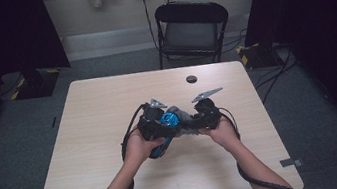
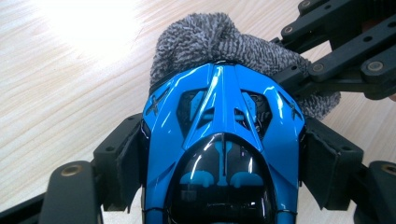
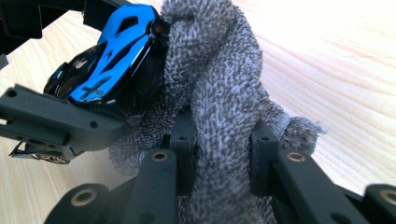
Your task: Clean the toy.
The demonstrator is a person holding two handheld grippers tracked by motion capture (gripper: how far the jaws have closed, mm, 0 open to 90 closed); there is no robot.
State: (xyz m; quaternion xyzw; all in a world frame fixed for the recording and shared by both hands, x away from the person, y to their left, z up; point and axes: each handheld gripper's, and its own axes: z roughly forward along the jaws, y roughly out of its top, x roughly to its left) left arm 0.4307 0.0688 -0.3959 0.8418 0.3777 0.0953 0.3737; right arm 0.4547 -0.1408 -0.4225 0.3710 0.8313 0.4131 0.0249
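Over the middle of the pale wooden tabletop (image 1: 108,108), the person holds both tools close together, just above the surface. The left tool (image 2: 223,154) is clamped on a shiny blue toy car (image 2: 223,135): its two black jaws press against the car's sides, with the car's nose pointing away from the hand. The right tool (image 3: 223,158) is clamped on a bunched grey cloth (image 3: 219,93), its jaws squeezing a thick fold between them. The cloth lies against the front end of the car, touching it, and in the left gripper view it bulges up just beyond the car's nose. From above, car and cloth sit between the two hands, the car toward the person's left and the cloth toward the right. Beyond the tabletop's far edge stands a black folding chair (image 1: 191,28).
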